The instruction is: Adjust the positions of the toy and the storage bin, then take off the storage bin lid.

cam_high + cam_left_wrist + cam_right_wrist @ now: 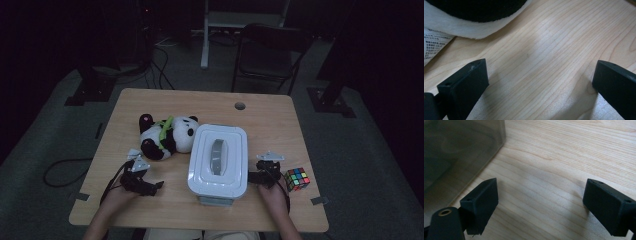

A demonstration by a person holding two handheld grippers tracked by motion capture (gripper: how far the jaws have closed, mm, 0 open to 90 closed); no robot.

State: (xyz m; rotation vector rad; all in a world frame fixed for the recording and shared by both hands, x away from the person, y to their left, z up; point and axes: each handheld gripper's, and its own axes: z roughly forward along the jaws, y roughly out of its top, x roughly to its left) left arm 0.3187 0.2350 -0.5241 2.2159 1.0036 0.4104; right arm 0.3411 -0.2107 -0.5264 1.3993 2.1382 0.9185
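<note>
**Both grippers low on the worktop, fingers spread and empty**

At the centre of the high view, a white lidded box (218, 162) with a grey handle recessed in its top sits on the wooden worktop (270, 120). Just to its upper left lies a plush panda (165, 136) on its side, touching or nearly touching the box. At the lower right of the frame a colour cube (297, 178) rests near the worktop's edge.

The left gripper (150, 186) sits at the lower left of the high view, below the panda and apart from the box. Its own view shows the fingers (469, 82) spread wide over bare wood, with the panda's black-and-white fur (474, 15) and a printed label (434, 43) at the upper left.

The right gripper (260, 175) lies between the box and the cube, just beside the box's right wall. In its own view the fingers (482, 200) are spread with nothing between them, and the box's translucent grey side (461, 150) fills the upper left.
</note>
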